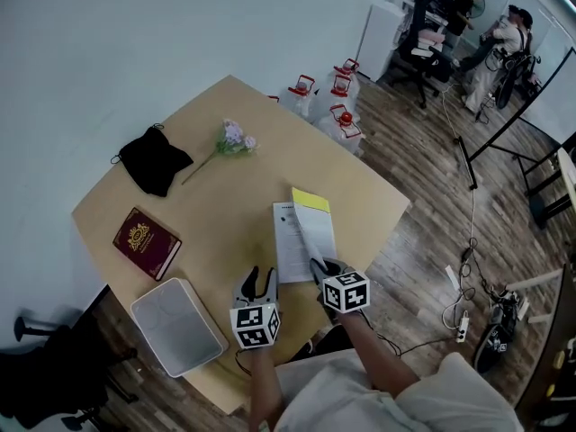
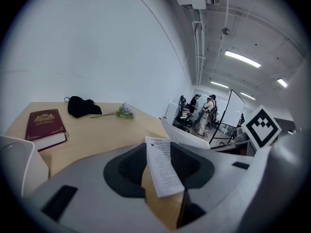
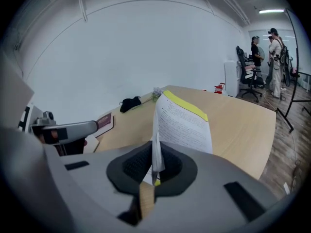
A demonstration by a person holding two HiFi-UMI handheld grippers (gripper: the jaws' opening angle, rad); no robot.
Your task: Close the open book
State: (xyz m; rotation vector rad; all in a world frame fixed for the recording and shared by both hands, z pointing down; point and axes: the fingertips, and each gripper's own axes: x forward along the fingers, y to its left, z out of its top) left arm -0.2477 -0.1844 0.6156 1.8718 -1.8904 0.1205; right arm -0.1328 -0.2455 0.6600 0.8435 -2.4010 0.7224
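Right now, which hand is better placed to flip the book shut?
Right. The right tongs are shut on the open book's raised half; the left tongs stand open at the flat page, gripping nothing.

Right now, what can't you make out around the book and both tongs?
- Print on the open book: too small in the head view, blurred in both gripper views.
- Whether the left tongs touch the flat page: left gripper view, their own body hides the contact.
- How many leaves the right tongs pinch: right gripper view, seen edge-on.
- Red book title: too small in every view.
- White tray: cut off by the left gripper view's edge.
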